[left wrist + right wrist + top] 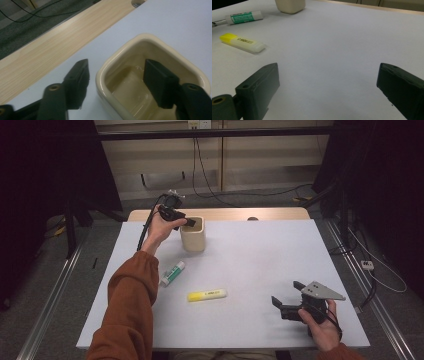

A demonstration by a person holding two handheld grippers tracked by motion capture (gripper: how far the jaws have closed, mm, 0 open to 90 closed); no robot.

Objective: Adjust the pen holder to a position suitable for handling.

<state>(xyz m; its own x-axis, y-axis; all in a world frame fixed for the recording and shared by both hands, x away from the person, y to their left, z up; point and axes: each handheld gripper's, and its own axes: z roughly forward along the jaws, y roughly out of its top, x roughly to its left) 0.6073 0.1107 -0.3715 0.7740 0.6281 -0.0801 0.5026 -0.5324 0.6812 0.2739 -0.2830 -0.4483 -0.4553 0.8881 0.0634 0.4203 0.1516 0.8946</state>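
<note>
The left gripper (116,75) straddles the wall of the cup (120,53) at the table's (260,250) 11 o'clock, half-open, pads not touching. The right gripper (328,87) gapes wide, empty. Marker writing is unreadable.

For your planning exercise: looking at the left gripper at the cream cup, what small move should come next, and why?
Probably close the left gripper the rest of the way onto the cream cup's near wall. One jaw already stands outside that wall and the other inside the cup, straddling the rim, but a gap still shows beside the outer jaw, so nothing is pinched yet. The cup looks empty, and the right gripper rests open, far off.
</note>
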